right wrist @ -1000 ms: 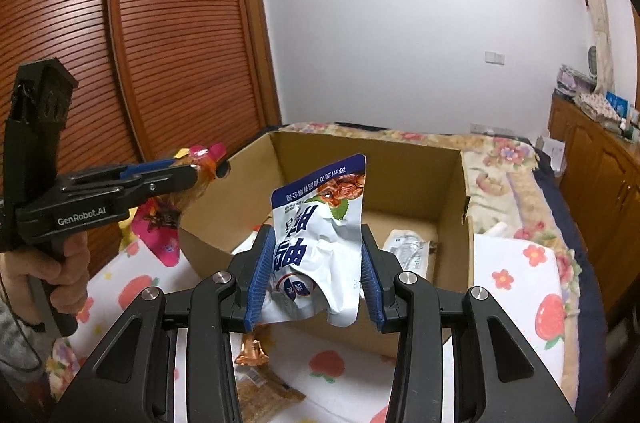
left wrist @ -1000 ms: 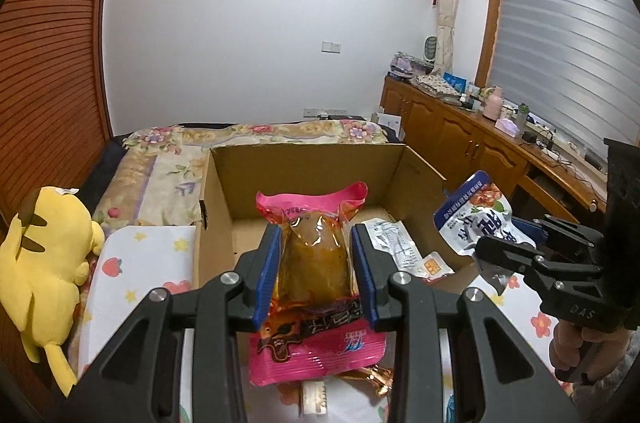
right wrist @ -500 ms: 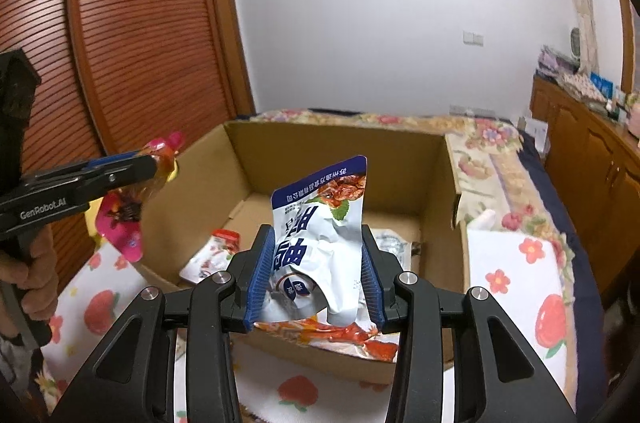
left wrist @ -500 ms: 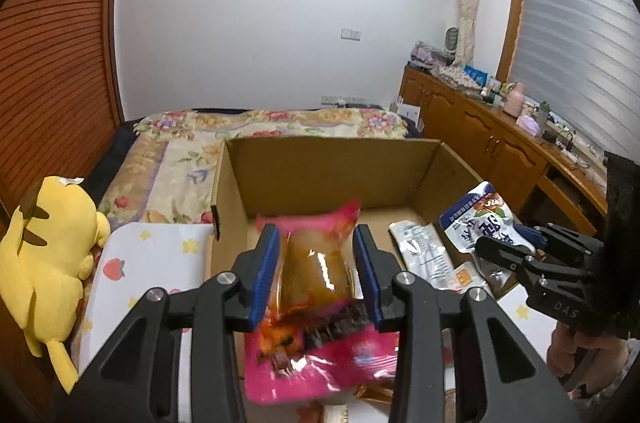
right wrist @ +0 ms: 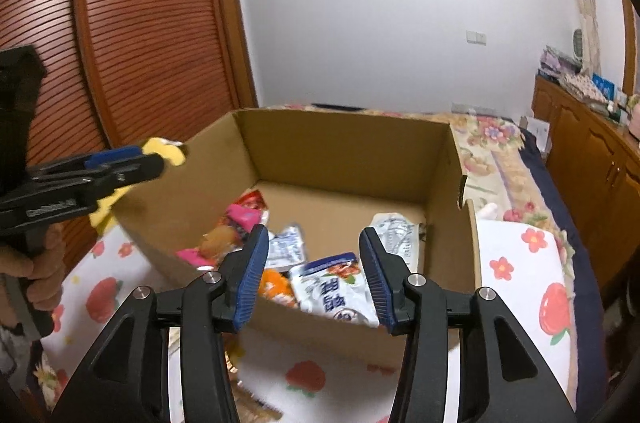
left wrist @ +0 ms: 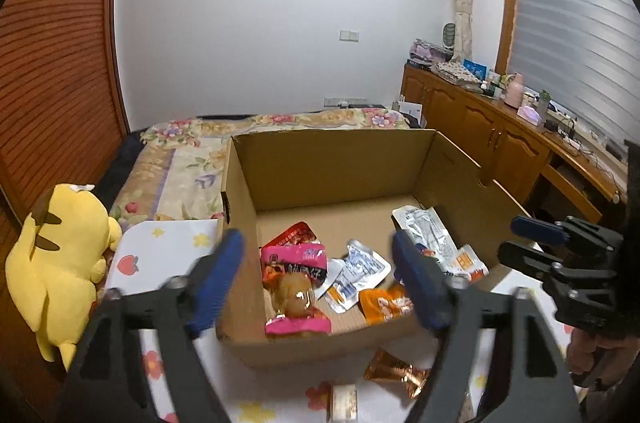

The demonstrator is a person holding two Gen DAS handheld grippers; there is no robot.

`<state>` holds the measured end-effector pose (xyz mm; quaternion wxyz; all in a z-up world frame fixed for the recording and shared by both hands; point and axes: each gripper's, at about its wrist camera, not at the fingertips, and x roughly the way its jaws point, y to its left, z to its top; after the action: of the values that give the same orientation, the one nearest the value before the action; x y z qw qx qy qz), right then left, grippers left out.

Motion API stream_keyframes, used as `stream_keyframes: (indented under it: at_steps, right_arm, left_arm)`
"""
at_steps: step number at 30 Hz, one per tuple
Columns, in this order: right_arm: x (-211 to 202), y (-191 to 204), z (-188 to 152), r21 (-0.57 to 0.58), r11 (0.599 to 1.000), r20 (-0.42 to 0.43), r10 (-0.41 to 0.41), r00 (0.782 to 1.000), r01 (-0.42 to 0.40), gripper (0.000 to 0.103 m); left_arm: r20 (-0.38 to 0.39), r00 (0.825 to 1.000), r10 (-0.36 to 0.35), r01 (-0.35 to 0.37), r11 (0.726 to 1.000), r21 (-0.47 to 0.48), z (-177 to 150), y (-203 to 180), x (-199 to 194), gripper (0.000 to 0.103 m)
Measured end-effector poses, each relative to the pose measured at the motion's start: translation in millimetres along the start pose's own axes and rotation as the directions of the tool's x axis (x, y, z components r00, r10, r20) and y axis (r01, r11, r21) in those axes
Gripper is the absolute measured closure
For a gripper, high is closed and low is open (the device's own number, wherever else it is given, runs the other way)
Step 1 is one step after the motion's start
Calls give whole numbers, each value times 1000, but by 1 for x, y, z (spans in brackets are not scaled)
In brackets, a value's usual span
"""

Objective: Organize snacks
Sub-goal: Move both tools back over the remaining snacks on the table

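Observation:
An open cardboard box (left wrist: pixel 332 139) stands on a fruit-print cloth on the bed. My left gripper (left wrist: pixel 316 279) hovers over the box's near left corner. Its jaws are opening wide and hold nothing. The pink snack packet (left wrist: pixel 294 265) lies free on the box floor below them. My right gripper (right wrist: pixel 314 277) is over the near wall of the box (right wrist: pixel 344 117), and its jaws are also opening. The white-and-blue packet (right wrist: pixel 336 289) lies loose in the box between and below its pads, untouched. Several other sachets lie on the box floor.
A yellow plush toy (left wrist: pixel 60 255) sits left of the box. A gold wrapper (left wrist: pixel 394 373) and a small roll (left wrist: pixel 344 397) lie on the cloth before the box. Wooden cabinets (left wrist: pixel 480 131) line the right wall, and a slatted wardrobe (right wrist: pixel 140 43) the left.
Both grippers have let go of their packets. The pink packet and the white-and-blue packet have dropped into the box. The left jaws have spread wide, the right ones slightly.

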<state>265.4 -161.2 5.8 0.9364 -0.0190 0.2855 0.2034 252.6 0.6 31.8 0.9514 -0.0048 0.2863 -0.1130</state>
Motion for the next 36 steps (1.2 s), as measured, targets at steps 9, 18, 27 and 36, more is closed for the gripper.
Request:
stream_keyframes:
  at_steps: [9,18,27,36]
  right_arm:
    - [-45,20,-38,-8,998,26,58,998,-58,54]
    - [-52,30,-90,-4,995,-67,96,993,-97,51]
    - [-61,27,-134,27,995,-135,99,986,-96,51]
    - [-64,27,-168,112,982,-203,172,964,-151,51]
  left_arm:
    - [-12,999,-31,32,998,54,-38,-18,-21,12]
    - [-75,995,-62,66,996,52,-72,-28,-19,12]
    - [-140,989,-43,53,996,70,-110,-30,-5,12]
    - [-221,975,-34,48,997,59,-132,-23,10,12]
